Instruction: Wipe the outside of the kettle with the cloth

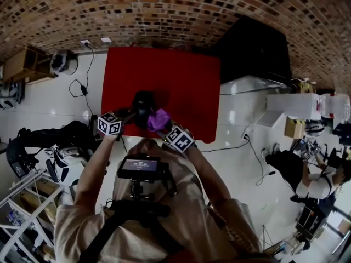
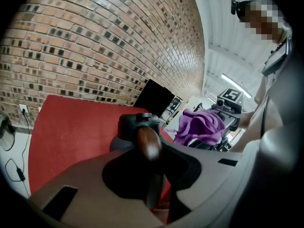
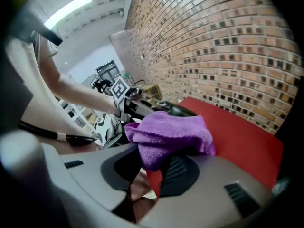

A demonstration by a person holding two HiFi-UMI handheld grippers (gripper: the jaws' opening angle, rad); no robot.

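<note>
A dark kettle (image 1: pixel 143 104) stands near the front edge of the red mat (image 1: pixel 181 75). My left gripper (image 1: pixel 127 116) is shut on the kettle's brown wooden handle (image 2: pixel 148 143), which runs between its jaws; the lid and body (image 2: pixel 137 125) rise just beyond. A purple cloth (image 1: pixel 159 119) is bunched in my right gripper (image 1: pixel 166 127), which is shut on it and held close to the kettle's right side. In the right gripper view the cloth (image 3: pixel 168 133) fills the jaws and hides most of the kettle (image 3: pixel 178 110) behind it. From the left gripper view, the cloth (image 2: pixel 199 126) hangs to the kettle's right.
The red mat lies on a white glossy floor (image 1: pixel 49 106) before a brick wall (image 1: pixel 164 10). A black cabinet (image 1: pixel 255 48) stands at its right, cables (image 1: pixel 79 86) at its left, shelving (image 1: pixel 22 201) at lower left. Another person (image 1: pixel 315 182) sits far right.
</note>
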